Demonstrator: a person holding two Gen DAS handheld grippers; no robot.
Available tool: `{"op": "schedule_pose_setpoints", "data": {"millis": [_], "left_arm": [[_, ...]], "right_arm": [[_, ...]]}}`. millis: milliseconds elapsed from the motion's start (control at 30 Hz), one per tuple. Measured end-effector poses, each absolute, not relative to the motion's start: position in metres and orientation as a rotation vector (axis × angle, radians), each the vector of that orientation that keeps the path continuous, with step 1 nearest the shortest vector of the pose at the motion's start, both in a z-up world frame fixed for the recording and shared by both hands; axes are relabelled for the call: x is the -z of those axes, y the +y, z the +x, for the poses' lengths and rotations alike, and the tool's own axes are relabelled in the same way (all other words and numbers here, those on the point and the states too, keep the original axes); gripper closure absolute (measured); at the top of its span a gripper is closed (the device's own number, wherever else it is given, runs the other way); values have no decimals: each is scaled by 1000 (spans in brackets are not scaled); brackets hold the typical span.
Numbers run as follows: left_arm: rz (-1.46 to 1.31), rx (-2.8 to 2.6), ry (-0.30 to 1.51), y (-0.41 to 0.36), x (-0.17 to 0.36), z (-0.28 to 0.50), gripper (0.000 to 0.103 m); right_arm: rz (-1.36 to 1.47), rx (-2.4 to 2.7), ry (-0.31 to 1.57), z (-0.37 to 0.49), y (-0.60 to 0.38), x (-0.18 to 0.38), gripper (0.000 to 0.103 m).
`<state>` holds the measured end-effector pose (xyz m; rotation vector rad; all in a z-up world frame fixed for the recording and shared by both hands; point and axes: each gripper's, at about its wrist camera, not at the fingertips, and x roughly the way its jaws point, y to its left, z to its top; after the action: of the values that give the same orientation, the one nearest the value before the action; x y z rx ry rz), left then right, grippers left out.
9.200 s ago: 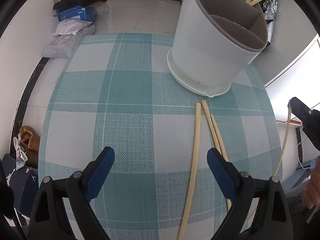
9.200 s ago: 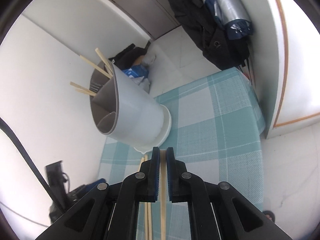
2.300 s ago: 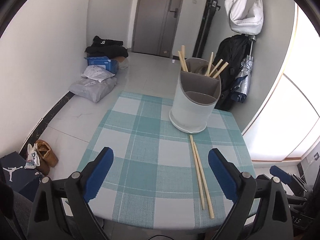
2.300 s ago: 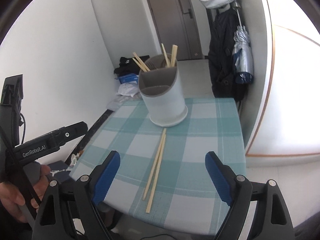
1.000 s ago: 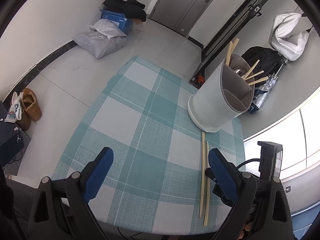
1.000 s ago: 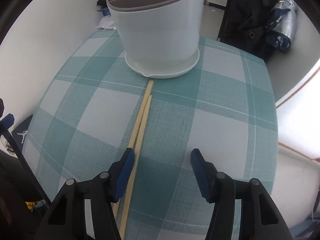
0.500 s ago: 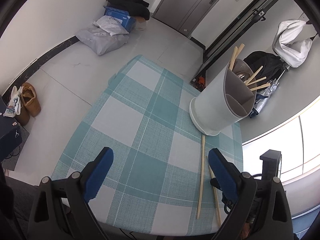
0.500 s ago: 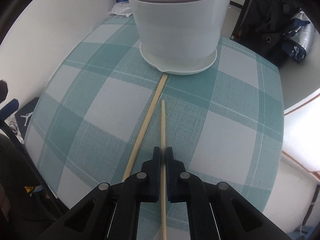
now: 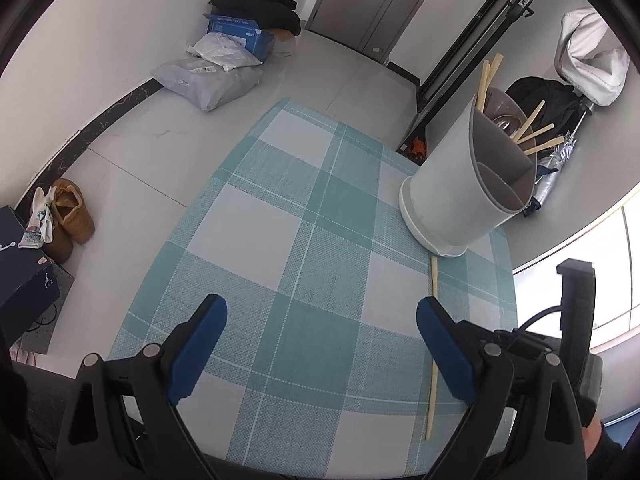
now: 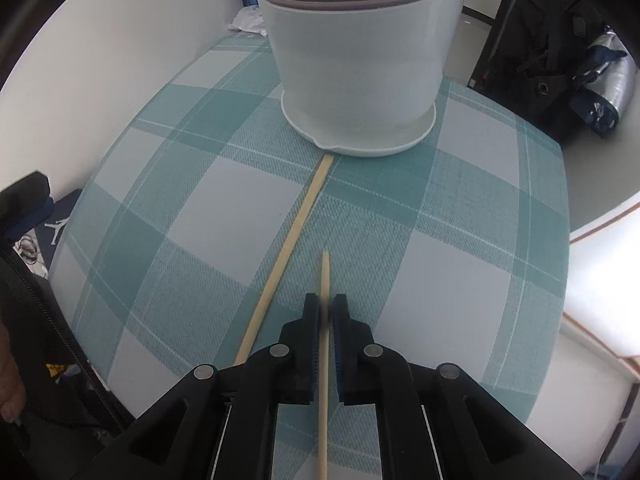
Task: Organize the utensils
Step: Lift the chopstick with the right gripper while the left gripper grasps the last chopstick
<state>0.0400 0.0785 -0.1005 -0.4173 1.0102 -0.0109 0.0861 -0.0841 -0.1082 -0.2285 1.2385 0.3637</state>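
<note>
Chopstick [image 10: 325,280] sits pinched in the right gripper [image 10: 326,312], whose jaws are opening a little, pointing at twelve o'clock toward the holder [image 10: 356,64], while the left gripper [image 9: 320,320] gapes wide, holding nothing.

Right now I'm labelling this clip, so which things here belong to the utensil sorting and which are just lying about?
Part of the job:
- chopstick between the right gripper jaws
- second chopstick lying on the checked tablecloth
- white utensil holder already holding chopsticks
- left gripper, open

Just lying about:
- shoes
- parcel bags
- blue box
</note>
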Motion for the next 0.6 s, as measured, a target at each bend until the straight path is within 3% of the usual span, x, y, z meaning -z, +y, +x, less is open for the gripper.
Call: {"op": "schedule_pose_setpoints", "data": {"millis": [167,233,600], "left_arm": [[-369,13,1056,68,111,45,9],[-319,50,1057,58,112,46,9],[-6,209,1078,-26,115,82,9]], "right_arm": [[-165,-388,1206,102,-83,108,95],[-43,-409,1209,109,-98,109,100],[532,-371,1101,127,-211,90,100]]}}
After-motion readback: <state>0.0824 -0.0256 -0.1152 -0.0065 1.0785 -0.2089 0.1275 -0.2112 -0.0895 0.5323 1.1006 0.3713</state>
